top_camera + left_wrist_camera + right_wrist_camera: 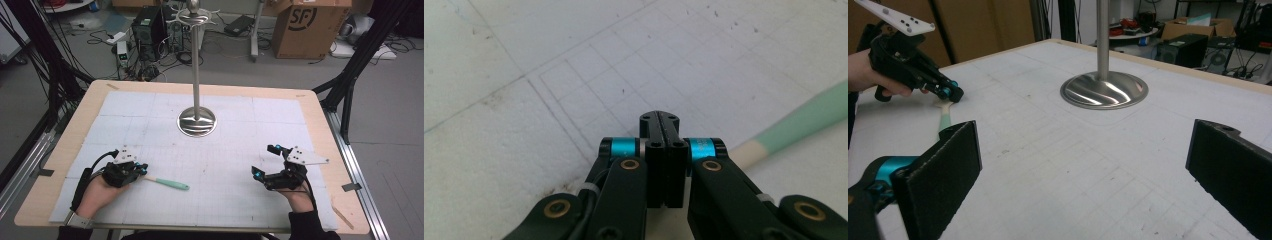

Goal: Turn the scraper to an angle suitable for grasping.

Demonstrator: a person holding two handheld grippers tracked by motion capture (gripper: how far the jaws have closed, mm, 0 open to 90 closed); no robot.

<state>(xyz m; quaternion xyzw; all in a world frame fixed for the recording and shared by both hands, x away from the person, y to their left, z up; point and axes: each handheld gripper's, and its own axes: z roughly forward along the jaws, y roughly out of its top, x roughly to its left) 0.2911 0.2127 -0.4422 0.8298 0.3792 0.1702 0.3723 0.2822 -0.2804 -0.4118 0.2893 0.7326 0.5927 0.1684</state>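
Near front edge, closed left gripper (143, 170) beside spatula (167, 183), open mat (225, 150) ahead

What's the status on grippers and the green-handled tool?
Left gripper shut, empty, beside green-handled tool. Right gripper open, empty. Tool flat on mat; nothing in the way.

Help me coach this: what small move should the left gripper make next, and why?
Probably open its jaws: the left gripper is shut on nothing, and the green-handled tool lies flat on the mat just beside its tip, so it cannot grasp it closed.
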